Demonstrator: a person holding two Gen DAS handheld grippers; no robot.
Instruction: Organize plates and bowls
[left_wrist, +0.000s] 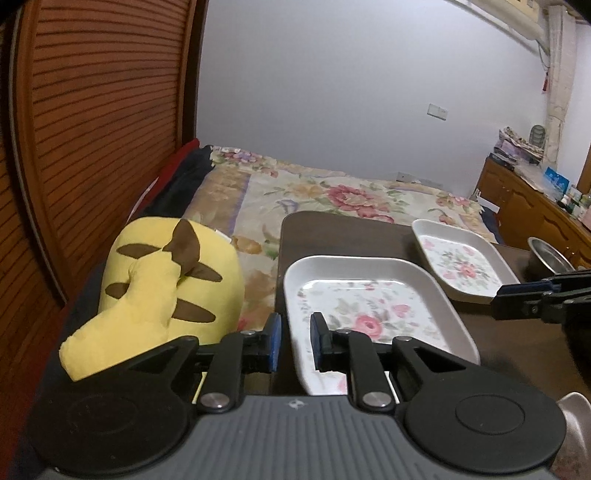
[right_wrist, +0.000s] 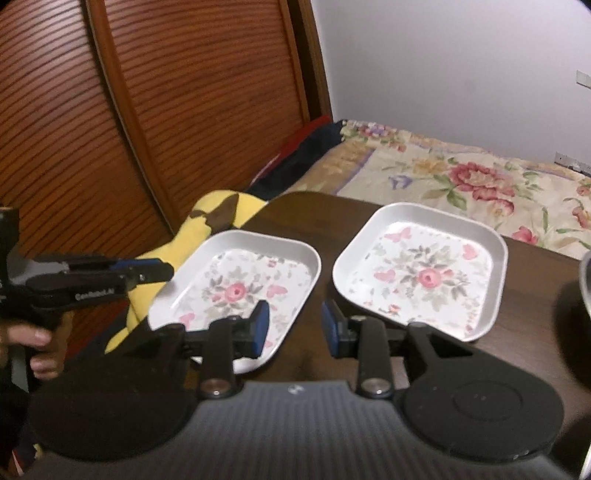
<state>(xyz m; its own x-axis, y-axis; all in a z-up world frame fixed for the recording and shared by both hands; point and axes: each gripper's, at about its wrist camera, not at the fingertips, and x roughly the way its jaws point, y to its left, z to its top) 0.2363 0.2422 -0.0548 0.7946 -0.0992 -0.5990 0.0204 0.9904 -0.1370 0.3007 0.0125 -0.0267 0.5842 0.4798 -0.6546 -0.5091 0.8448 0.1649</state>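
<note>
Bedroom surroundings frame our work: a slatted brown wooden wardrobe door (left_wrist: 92, 129) on one side, a bed under a floral quilt (left_wrist: 332, 192) behind, and in front of us a dark brown wooden table (right_wrist: 295, 206) carrying the dishes.

On that table we see two white square plates with pink rose and butterfly prints. The nearer floral plate (right_wrist: 236, 288) sits toward the table's left edge, close to a yellow plush toy with brown stripes (left_wrist: 166, 280) lying beside the table. The farther floral plate (right_wrist: 421, 269) lies just beside it, apart by a narrow gap, neither one overlapping the other. A shiny metal bowl (left_wrist: 550, 254) stands at the far right of the table, well apart from the near plate; only part of it shows.

Our left gripper (left_wrist: 295, 341) hovers at the near plate's left rim. Its blue-padded jaws stand slightly apart with the rim's corner seen between them, yet the pads do not appear to press on it, so we judge it holds nothing. Our right gripper (right_wrist: 295, 325) hangs above the gap between the two plates, jaws parted a little wider, with only table visible between them and nothing gripped. A hand (right_wrist: 40, 343) grips the left tool's handle in the right wrist view.

We judge the task barely begun: both plates lie separately, unstacked, and the bowl remains off on its own. Stacking the plates and gathering the bowl remains ahead.
</note>
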